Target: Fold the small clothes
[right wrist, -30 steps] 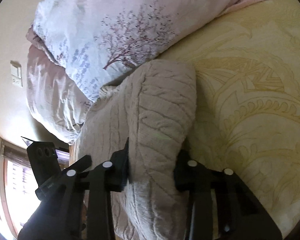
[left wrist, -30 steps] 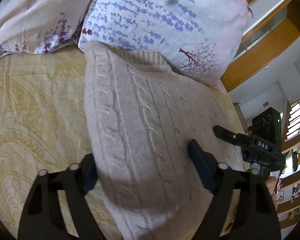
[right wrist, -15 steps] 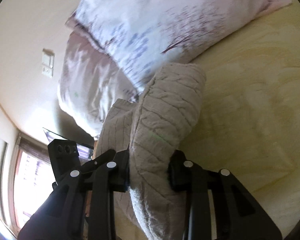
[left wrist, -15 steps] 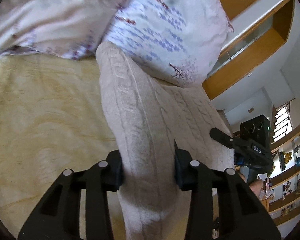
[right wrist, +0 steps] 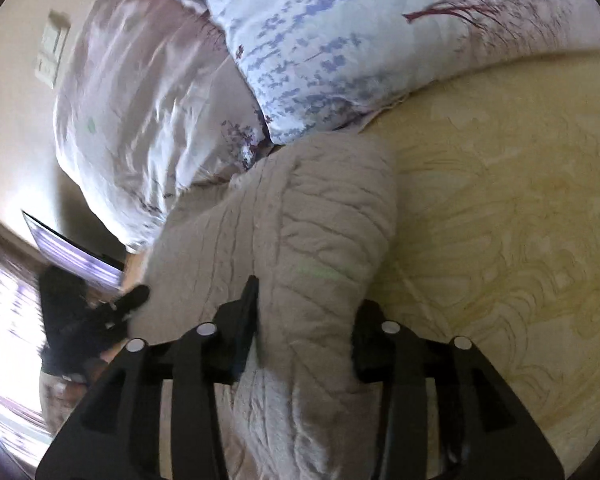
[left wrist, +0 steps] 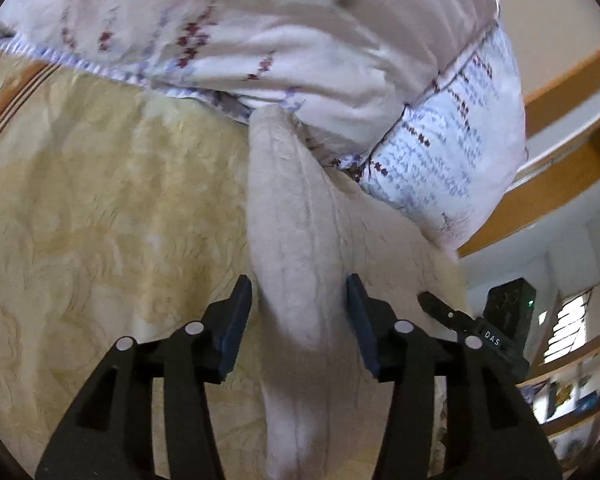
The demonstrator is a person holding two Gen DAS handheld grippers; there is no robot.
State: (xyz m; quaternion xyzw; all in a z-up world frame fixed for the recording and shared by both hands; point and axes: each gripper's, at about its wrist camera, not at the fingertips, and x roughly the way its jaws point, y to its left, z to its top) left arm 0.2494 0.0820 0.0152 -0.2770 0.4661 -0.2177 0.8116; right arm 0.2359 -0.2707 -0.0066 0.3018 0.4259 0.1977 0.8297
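A beige cable-knit sweater (left wrist: 288, 224) lies on the yellow patterned bedspread (left wrist: 100, 208), its far end against the pillows. My left gripper (left wrist: 298, 312) is shut on a bunched ridge of the sweater, lifted off the bed. In the right wrist view my right gripper (right wrist: 306, 316) is shut on a thick fold of the same sweater (right wrist: 312, 216). The other gripper shows in each view: the right one (left wrist: 480, 332) at the left view's right edge, the left one (right wrist: 100, 312) blurred at the right view's left edge.
Two floral pillows (left wrist: 300, 32) (right wrist: 360, 40) lie at the head of the bed just beyond the sweater. The bedspread (right wrist: 520, 220) stretches to the right. A wooden shelf (left wrist: 560, 152) and a bright window (right wrist: 8, 320) lie beyond the bed.
The left gripper closed on the sweater from wide open one second ago. Both grippers have lifted and swung with the sweater, and the pillows now fill more of both views.
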